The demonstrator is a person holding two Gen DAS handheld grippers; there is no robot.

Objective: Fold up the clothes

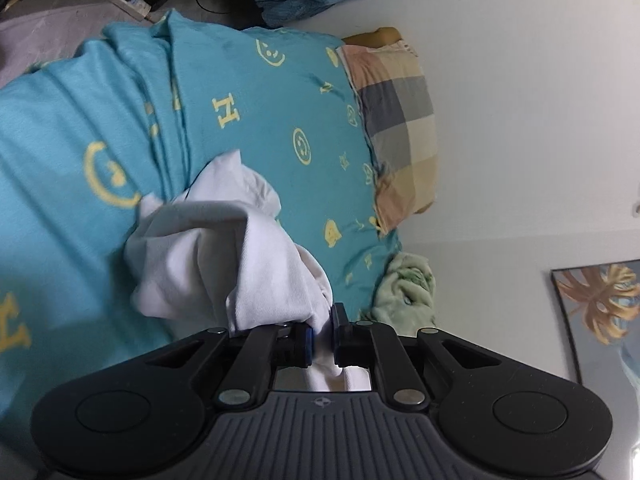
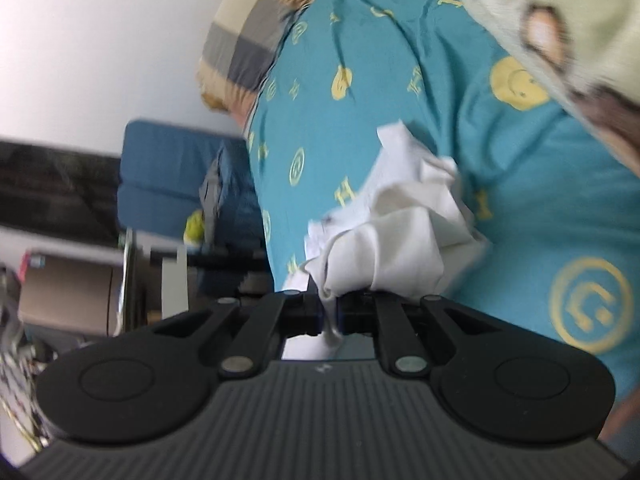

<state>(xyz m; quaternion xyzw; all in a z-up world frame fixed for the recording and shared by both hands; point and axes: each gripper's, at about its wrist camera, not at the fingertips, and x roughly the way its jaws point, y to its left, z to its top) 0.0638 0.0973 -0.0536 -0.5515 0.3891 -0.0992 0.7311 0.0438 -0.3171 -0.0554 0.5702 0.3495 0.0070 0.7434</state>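
1. Step in hand: pick-up and spread, by my read. Both tools hold the same white garment (image 1: pixel 224 248) up off the bed (image 1: pixel 260 120), still bunched
2. Left tool (image 1: pixel 323 334): jaws nearly shut, white cloth pinched between them, fabric draping forward from the tips and down onto the teal sheet
3. Right tool (image 2: pixel 329 312): jaws nearly shut on a thin edge or seam of the garment (image 2: pixel 400 240), a strip of cloth hanging through the gap
4. Garment sits mid-bed, lower folds touching the sheet; checked pillow (image 1: pixel 396 120) lies beyond it at the wall, green blanket (image 1: pixel 408 288) off to one side
5. Can't tell which part each tool has (hem, shoulder, sleeve): too crumpled
6. Next move calls for pulling the two grips apart to tension the cloth flat, then laying it on clear sheet away from pillow and blanket before any fold
7. Risk: thin right-side pinch may slip under tension
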